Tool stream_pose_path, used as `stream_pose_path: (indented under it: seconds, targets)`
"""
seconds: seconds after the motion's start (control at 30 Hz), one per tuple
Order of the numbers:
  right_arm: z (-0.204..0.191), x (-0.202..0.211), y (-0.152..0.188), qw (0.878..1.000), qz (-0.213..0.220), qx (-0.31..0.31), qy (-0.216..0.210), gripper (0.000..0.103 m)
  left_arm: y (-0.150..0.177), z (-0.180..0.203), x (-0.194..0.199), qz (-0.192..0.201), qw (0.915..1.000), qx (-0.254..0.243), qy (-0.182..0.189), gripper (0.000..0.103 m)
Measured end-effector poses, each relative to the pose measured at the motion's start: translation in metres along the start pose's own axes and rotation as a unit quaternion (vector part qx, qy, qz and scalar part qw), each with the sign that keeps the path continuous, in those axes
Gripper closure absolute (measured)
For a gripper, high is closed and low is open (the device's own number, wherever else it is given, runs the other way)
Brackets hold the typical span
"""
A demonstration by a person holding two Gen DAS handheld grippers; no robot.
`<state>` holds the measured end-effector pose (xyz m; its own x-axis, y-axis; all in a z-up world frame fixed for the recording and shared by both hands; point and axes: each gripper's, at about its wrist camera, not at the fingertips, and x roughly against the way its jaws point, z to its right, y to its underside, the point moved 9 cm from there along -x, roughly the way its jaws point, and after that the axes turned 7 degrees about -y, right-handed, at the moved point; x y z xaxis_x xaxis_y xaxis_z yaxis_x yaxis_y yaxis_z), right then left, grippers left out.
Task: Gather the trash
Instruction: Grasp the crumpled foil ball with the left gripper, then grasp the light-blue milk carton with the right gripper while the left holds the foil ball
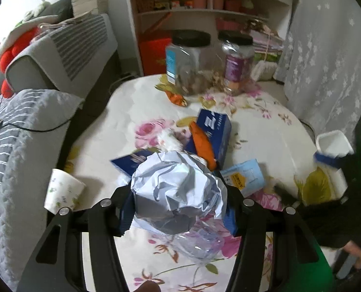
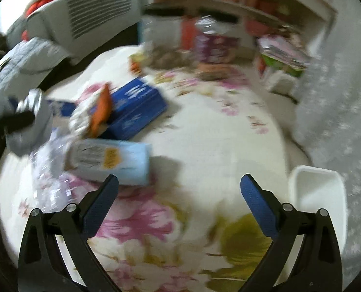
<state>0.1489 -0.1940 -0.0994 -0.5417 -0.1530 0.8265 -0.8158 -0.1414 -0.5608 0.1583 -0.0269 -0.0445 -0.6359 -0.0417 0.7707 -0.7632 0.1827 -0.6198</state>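
floral tablecloth (image 1: 265, 131) strewn with trash, white bin (image 2: 316, 194) at its right edge.
left gripper (image 1: 178, 209) pinches a crumpled paper ball (image 1: 178, 185) over a clear plastic bag (image 1: 200, 245); right gripper (image 2: 180, 194) hangs spread and empty above the cloth, near a pale blue packet (image 2: 112, 160), a blue box (image 2: 136, 109) beyond.

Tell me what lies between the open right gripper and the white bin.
Nothing: in the right wrist view the right gripper hangs open over bare floral tablecloth, and the white bin sits just beyond its right finger.
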Motion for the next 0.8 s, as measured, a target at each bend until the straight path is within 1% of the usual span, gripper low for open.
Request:
stream_pose_path:
  seconds: [0.1, 0.17, 0.27, 0.43, 0.57, 0.7, 0.77, 0.8]
  targets:
    - [-0.012, -0.012, 0.003, 0.999, -0.020, -0.032, -0.029, 0.007, -0.004, -0.014, 0.004, 0.004, 0.9998, 0.016, -0.004, 0.046]
    - [-0.018, -0.016, 0.000, 0.999, -0.018, -0.028, -0.027, 0.007, -0.005, -0.021, 0.005, 0.003, 0.9997, 0.026, -0.003, 0.046]
    - [-0.030, -0.020, -0.004, 1.000, -0.019, 0.011, -0.021, 0.007, -0.004, -0.029, 0.005, 0.001, 0.9994, 0.033, -0.005, 0.046]
    - [-0.046, -0.033, 0.005, 0.995, -0.049, 0.082, -0.021, 0.007, 0.002, -0.038, 0.005, -0.008, 0.9992, 0.038, -0.002, 0.046]
    - [-0.049, -0.046, -0.003, 0.994, -0.042, 0.100, -0.018, 0.007, 0.002, -0.041, 0.004, -0.012, 0.9988, 0.047, 0.006, 0.046]
    - [-0.063, -0.056, -0.022, 0.987, -0.022, 0.153, -0.037, 0.007, 0.002, -0.042, -0.002, -0.017, 0.9985, 0.051, 0.009, 0.046]
    - [-0.072, -0.061, -0.024, 0.983, -0.027, 0.177, -0.050, 0.007, 0.003, -0.042, -0.007, -0.023, 0.9984, 0.050, 0.010, 0.046]
    - [-0.079, -0.067, -0.021, 0.979, -0.044, 0.188, -0.067, 0.007, 0.004, -0.042, -0.010, -0.026, 0.9983, 0.051, 0.010, 0.046]
